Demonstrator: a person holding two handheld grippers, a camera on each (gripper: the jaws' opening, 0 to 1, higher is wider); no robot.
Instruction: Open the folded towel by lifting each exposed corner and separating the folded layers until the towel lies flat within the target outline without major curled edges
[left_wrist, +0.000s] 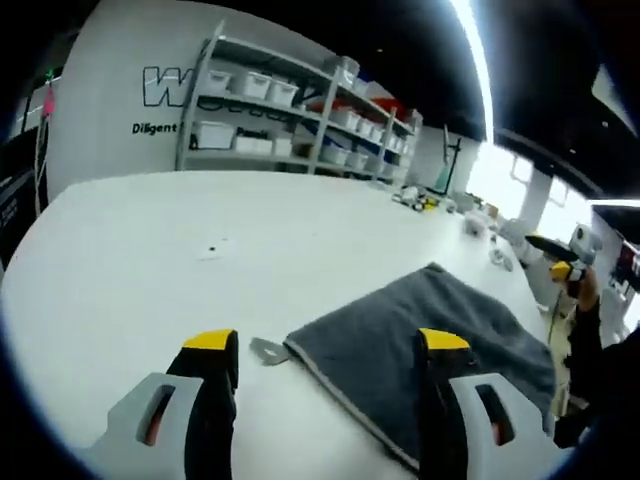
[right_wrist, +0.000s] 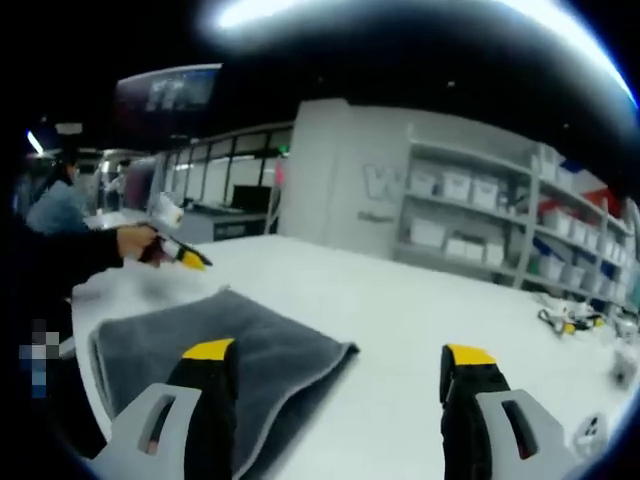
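White table (left_wrist: 180, 230): small clutter at far right edge (left_wrist: 425, 200). Metal shelving (left_wrist: 290, 110) with white bins (left_wrist: 215, 134) against lettered wall (left_wrist: 120, 90). Bright windows (left_wrist: 500, 175) right.

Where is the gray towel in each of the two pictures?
Left gripper view: the gray towel lies on the white table, lower right, partly behind the left tongs' right jaw.
Right gripper view: the towel lies lower left, partly behind the right tongs' left jaw.
Shared landmark: the shelves of white bins beyond the table.
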